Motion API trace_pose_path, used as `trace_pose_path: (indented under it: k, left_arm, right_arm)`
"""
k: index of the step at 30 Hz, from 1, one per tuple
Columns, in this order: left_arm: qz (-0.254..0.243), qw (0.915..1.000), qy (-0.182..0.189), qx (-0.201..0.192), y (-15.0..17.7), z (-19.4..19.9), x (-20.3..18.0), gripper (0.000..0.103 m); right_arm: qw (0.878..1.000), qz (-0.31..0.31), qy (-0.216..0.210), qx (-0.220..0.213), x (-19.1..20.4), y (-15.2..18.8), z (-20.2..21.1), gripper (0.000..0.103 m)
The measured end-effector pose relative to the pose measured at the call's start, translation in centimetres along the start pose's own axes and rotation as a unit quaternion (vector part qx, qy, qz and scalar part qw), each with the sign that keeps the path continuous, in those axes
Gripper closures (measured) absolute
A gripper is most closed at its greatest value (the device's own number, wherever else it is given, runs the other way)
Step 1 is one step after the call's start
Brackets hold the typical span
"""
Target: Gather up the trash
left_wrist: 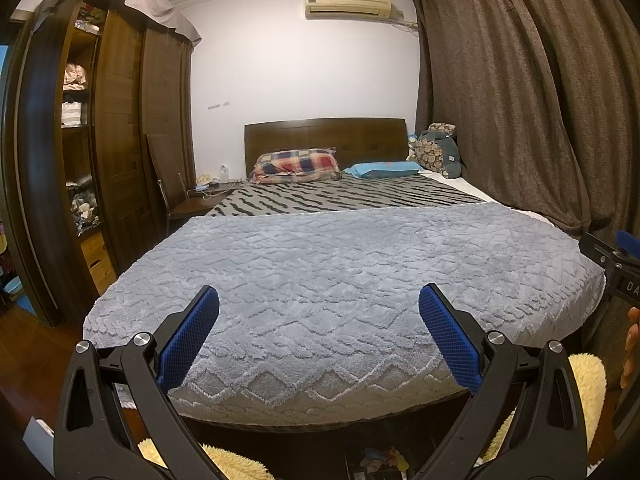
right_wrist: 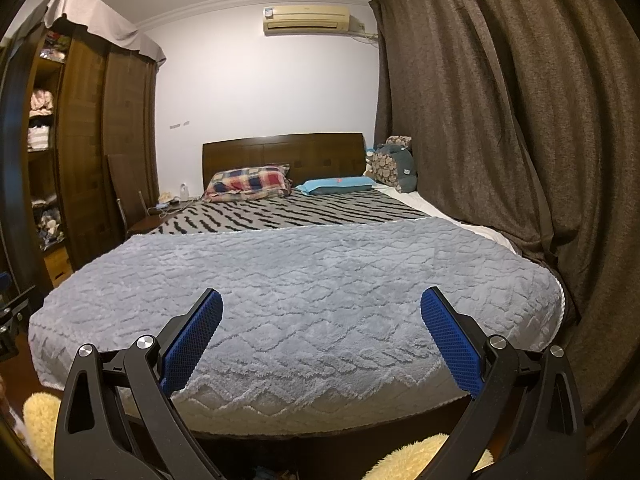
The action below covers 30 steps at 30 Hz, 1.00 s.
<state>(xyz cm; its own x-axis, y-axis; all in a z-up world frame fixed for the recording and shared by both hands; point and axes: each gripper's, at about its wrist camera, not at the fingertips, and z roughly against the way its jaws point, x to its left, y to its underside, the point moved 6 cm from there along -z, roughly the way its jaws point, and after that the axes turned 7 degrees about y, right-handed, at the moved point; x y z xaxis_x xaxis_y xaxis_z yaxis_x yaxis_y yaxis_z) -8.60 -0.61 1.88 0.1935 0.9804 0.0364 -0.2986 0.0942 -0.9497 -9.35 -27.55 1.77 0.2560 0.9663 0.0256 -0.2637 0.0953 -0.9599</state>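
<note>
Each hand-held gripper (left_wrist: 319, 334) (right_wrist: 321, 336) has black plastic arms, silver round screws and blue textured finger pads (left_wrist: 188, 344).

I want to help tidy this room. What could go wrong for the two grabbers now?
No trash shows on the grey blanket, so the left gripper and right gripper, both open, might pinch fluffy fabric instead. Cables on the bedside table could get mistaken for rubbish.

Blanket (left_wrist: 340, 280) on bed's near half, 2 pillows (left_wrist: 296, 165) behind, wardrobe (left_wrist: 120, 140) left, curtain (left_wrist: 520, 100) right
</note>
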Motion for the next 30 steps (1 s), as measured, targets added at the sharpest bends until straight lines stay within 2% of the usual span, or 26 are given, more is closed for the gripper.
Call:
trace_pose_path:
  k: [30]
  left_arm:
    - [0.0,1.0,0.0,-0.002,-0.05,0.03,-0.03,0.008]
  right_arm:
    - [1.0,-0.001,-0.005,0.0,0.36,0.06,-0.02,0.003]
